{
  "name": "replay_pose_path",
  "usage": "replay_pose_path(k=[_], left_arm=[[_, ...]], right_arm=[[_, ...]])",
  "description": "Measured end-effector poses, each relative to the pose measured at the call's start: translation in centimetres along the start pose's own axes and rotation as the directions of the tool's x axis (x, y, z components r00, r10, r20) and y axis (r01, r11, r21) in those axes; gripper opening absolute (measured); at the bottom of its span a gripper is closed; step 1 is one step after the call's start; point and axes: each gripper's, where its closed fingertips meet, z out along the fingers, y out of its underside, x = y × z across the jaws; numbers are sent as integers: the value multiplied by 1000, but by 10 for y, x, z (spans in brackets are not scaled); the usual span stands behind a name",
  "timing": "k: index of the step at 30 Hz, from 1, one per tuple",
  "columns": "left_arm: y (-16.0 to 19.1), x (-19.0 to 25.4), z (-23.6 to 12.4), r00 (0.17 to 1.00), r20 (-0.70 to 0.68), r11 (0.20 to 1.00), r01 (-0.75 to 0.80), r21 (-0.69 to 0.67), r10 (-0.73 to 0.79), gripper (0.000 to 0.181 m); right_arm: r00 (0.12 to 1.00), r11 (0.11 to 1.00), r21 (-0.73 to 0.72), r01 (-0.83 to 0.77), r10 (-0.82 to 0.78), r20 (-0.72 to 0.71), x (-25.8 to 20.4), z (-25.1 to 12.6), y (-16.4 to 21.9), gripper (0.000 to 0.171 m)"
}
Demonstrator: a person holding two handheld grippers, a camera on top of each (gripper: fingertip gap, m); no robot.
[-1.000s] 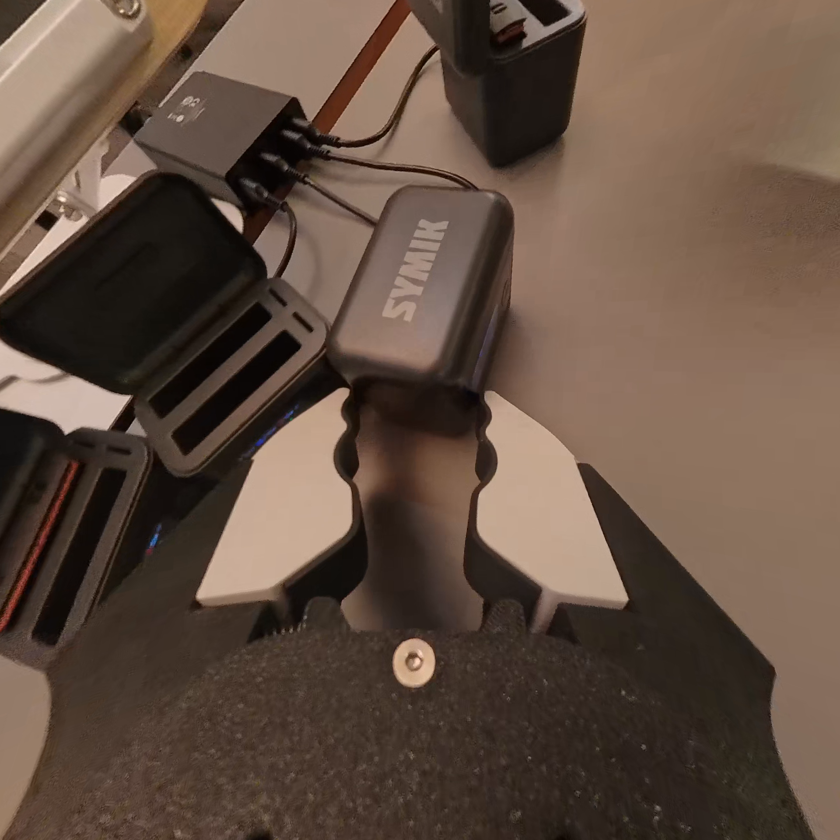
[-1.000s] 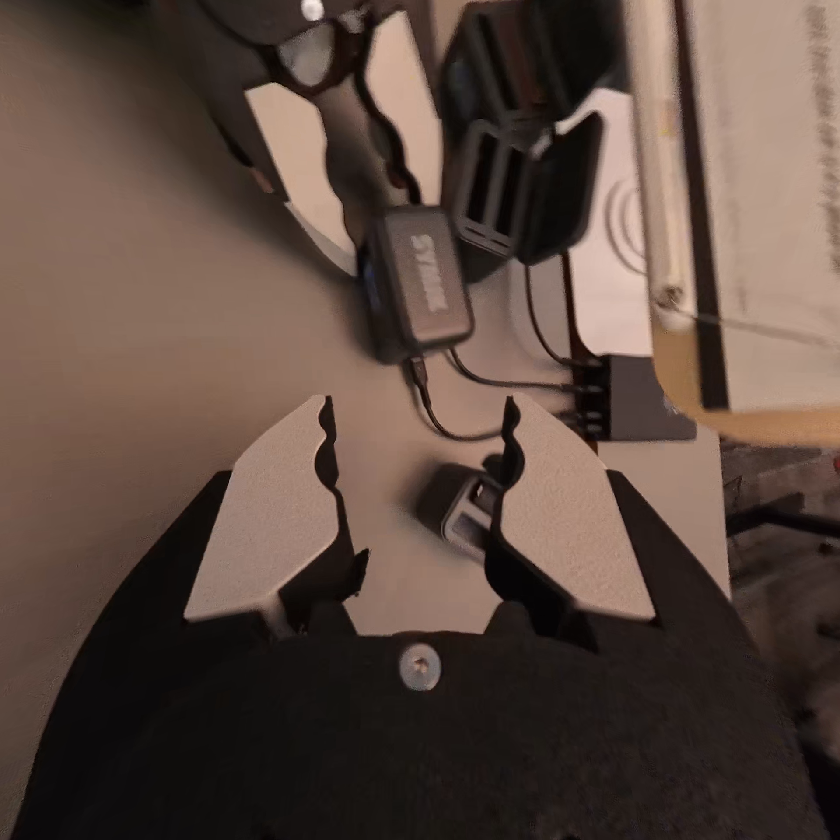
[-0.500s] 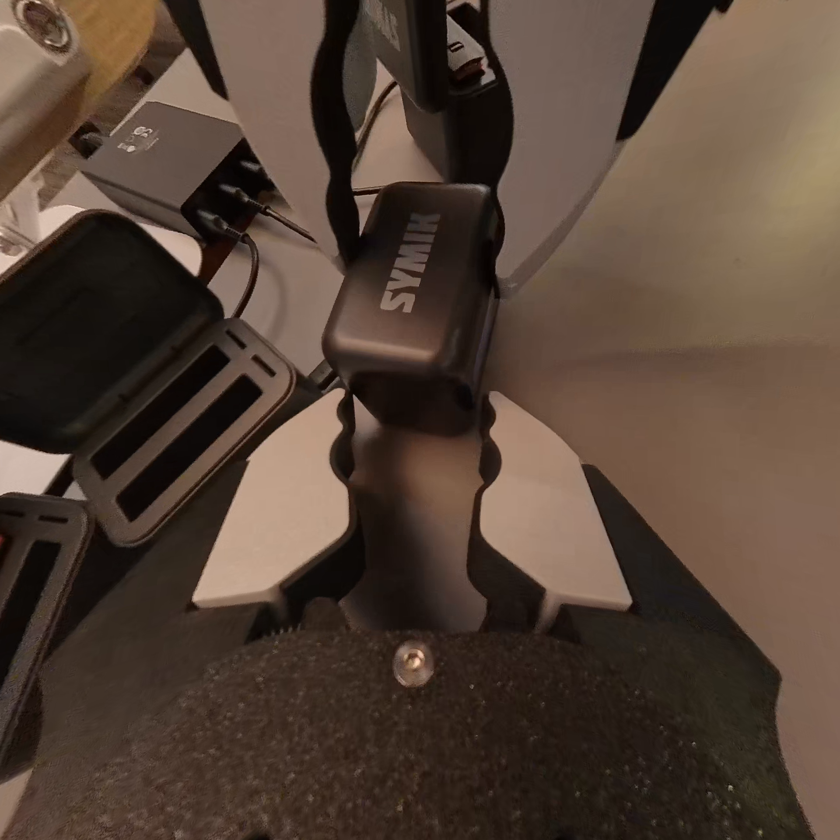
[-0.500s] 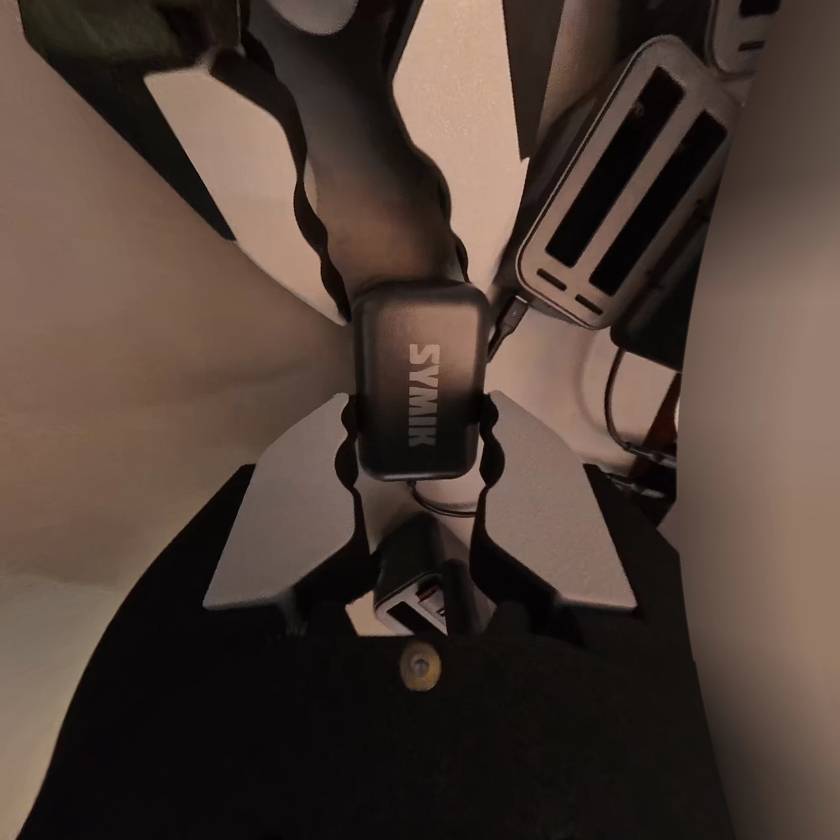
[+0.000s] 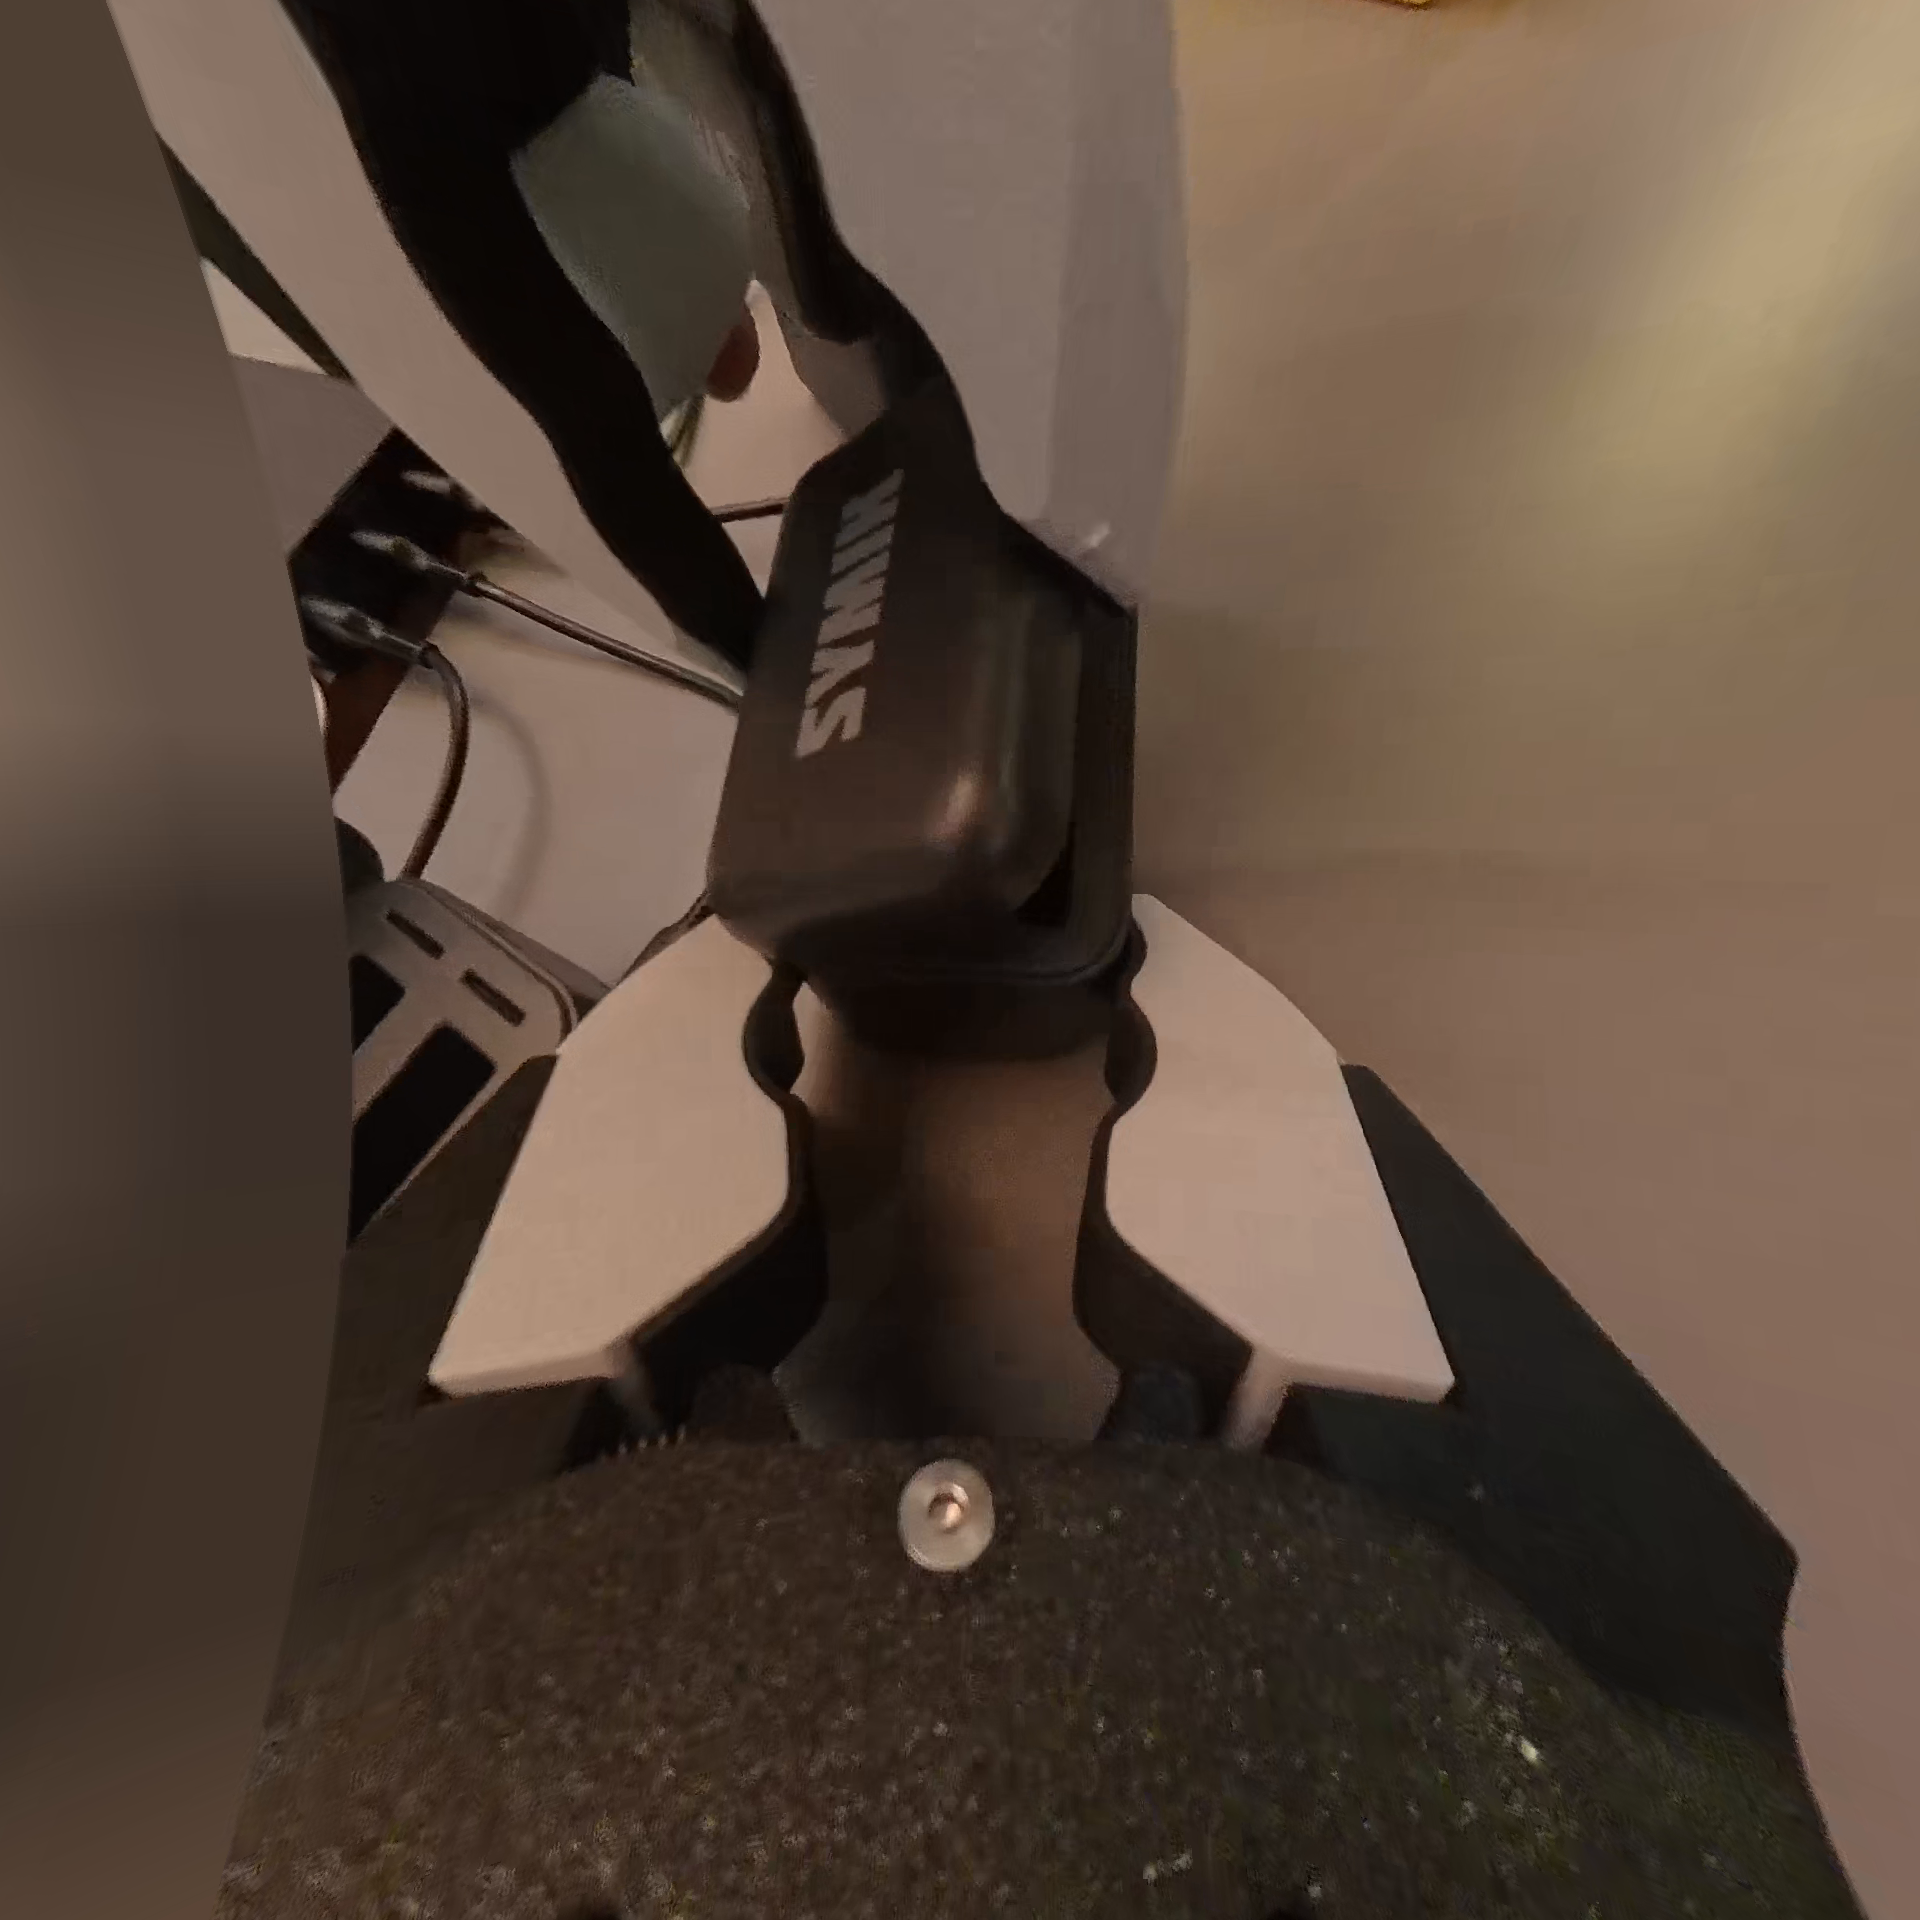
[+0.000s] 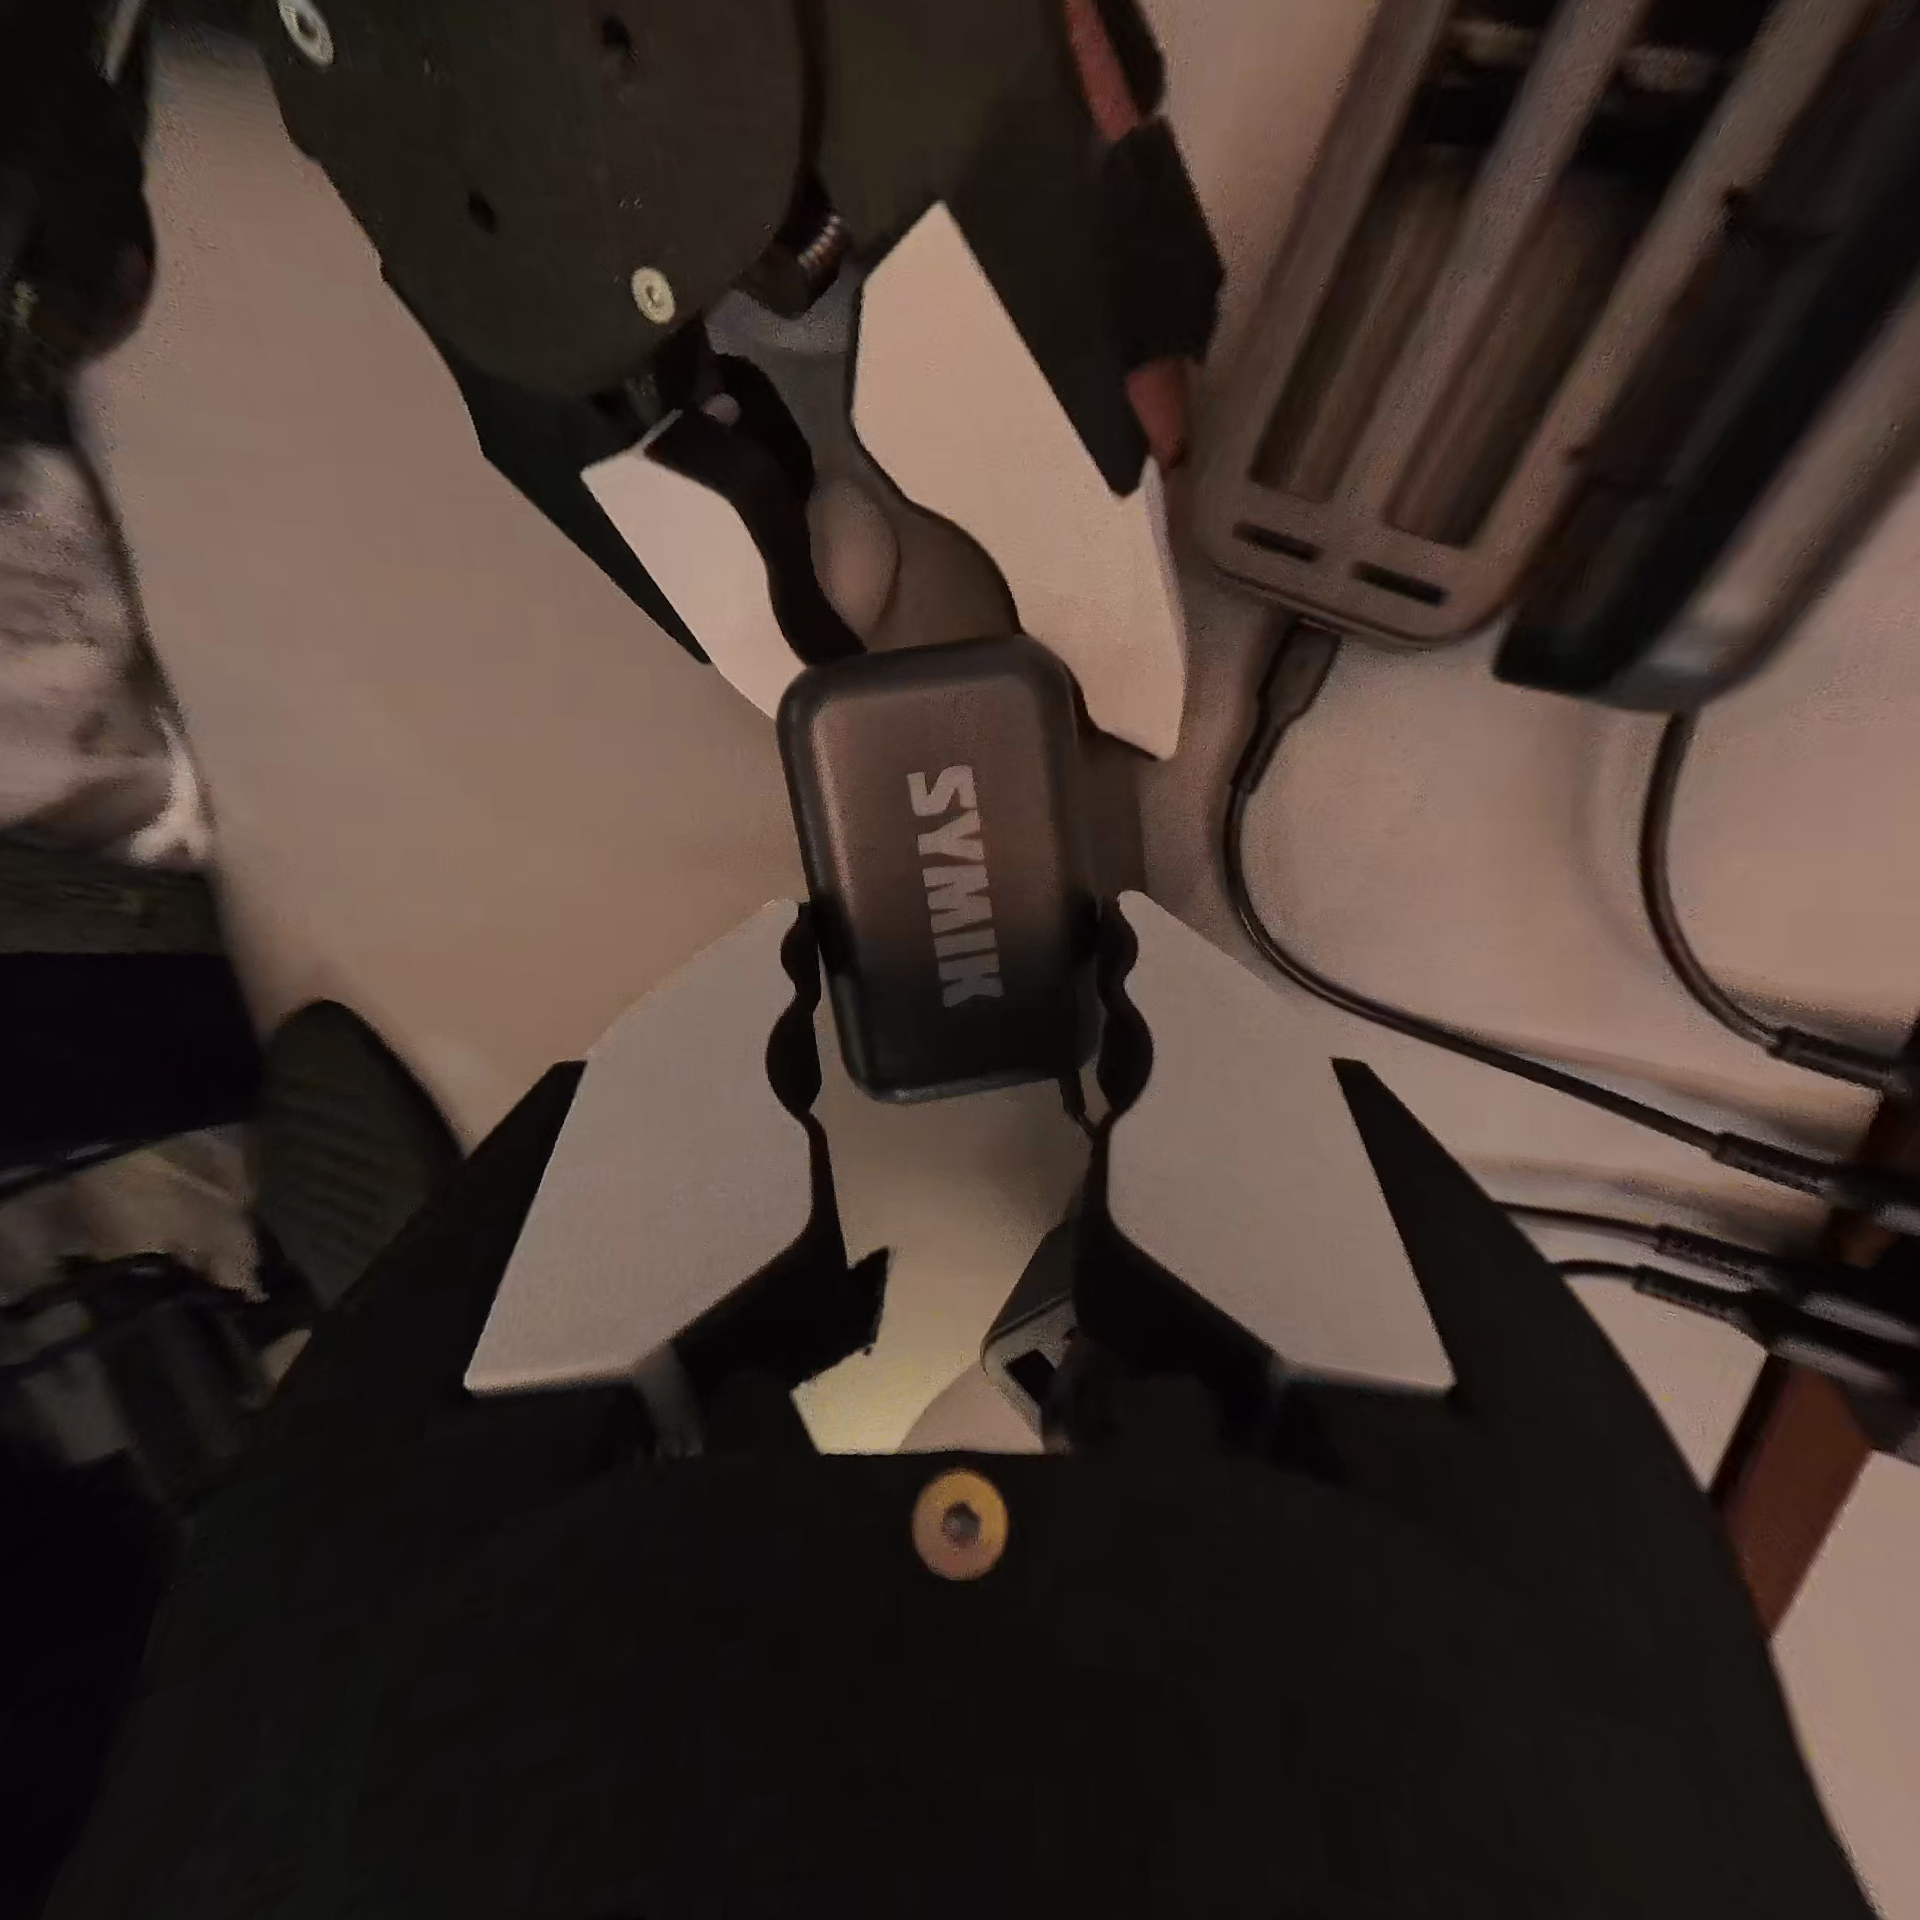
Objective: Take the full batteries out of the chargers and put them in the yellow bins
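charger case [image 6: 935, 883] pinched at opposite ends, left hand-held gripper [image 5: 951, 951], right hand-held gripper [image 6: 951, 925]

Matt dark plastic on the charger case [image 5: 894, 717], with a soft sheen at 1 corner. Smooth pale plastic fingers [image 5: 634, 1174]. Grainy black foam [image 5: 935, 1714] at bottom, shiny metal screw [image 5: 945, 1509].

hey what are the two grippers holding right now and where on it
Both hold the closed charger case: the left gripper clamps the base at one end, the right gripper clamps the lid's sides at the other. The lid is lifting slightly.
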Motion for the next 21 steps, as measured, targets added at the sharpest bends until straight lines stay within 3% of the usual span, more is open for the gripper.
replay_pose_path(k=[2, 5, 7, 9, 12, 17, 21], left_arm=[[1, -1, 1, 998, -47, 999, 38, -11, -38, 57], [1, -2, 2, 997, -74, 1000, 18, -6, -18, 57], [1, -3, 2, 996, -83, 1000, 15, -5, -16, 57], [0, -2, 2, 995, -96, 1000, 23, 0, -23, 57], [0, -2, 2, 993, -114, 1000, 18, -2, -18, 57], [1, -3, 2, 993, -114, 1000, 15, -24, -18, 57], [13, -4, -9, 996, -87, 992, 7, -129, -19, 57]], right_arm=[[999, 999, 32, -40, 39, 34, 6, -8, -3, 51], [999, 995, 101, -25, 28, -22, 17, -25, -10, 45], [987, 992, 123, 30, -10, -161, 30, -37, -13, 36], [943, 988, 120, 101, -57, -329, 41, -47, -15, 42], [866, 964, 180, 196, -84, -494, 35, -61, -22, 35], [770, 937, 262, 230, -10, -638, 8, -83, 2, 49], [661, 914, 398, 82, 249, -708, 14, -99, 56, 81]])
